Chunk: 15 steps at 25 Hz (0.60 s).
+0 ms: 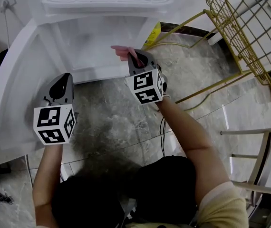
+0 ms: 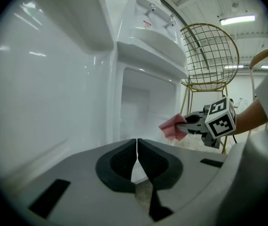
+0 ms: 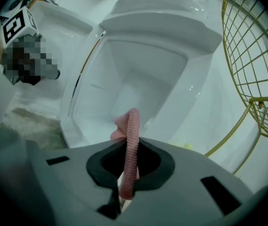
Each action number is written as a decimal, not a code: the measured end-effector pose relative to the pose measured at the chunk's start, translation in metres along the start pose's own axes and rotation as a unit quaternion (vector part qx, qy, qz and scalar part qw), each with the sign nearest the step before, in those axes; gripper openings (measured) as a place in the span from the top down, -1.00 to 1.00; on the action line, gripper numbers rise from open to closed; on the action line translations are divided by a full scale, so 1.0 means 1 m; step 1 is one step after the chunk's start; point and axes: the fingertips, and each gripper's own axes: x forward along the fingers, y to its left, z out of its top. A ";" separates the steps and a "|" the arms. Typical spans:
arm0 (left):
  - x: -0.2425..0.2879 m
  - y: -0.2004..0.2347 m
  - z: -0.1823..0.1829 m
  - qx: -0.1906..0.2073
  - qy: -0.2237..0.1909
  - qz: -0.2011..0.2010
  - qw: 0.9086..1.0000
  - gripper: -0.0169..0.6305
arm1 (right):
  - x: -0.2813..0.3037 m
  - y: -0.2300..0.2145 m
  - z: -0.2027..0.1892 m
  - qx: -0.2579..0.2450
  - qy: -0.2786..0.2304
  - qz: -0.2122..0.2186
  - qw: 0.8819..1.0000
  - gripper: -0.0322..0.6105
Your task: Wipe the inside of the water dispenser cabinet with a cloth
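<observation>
Pink cloth [image 1: 121, 52] sits clamped in the right gripper [image 1: 134, 57] at the cabinet [image 1: 90, 42] mouth; wiping seems unstarted; left gripper [image 1: 64, 78] closed, empty.

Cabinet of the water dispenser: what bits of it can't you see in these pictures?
- Head view: part of the cabinet, behind the cloth and right gripper.
- Left gripper view: its lower inside, behind the left gripper.
- Right gripper view: the cloth's full size, seen edge-on.
- All views: any dirt inside, lost in white glare.
</observation>
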 end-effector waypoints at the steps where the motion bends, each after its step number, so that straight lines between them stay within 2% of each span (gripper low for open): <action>1: 0.000 0.000 0.001 -0.001 -0.002 0.000 1.000 0.90 | -0.003 0.001 0.007 0.002 -0.009 0.001 1.000 0.82; 9: -0.004 0.000 0.010 -0.002 -0.014 0.005 1.000 0.90 | -0.023 0.015 0.047 0.015 -0.053 0.021 0.998 0.82; 15: -0.007 0.002 0.017 -0.003 -0.032 0.016 0.999 0.90 | -0.031 0.022 0.060 0.031 -0.070 0.037 0.996 0.82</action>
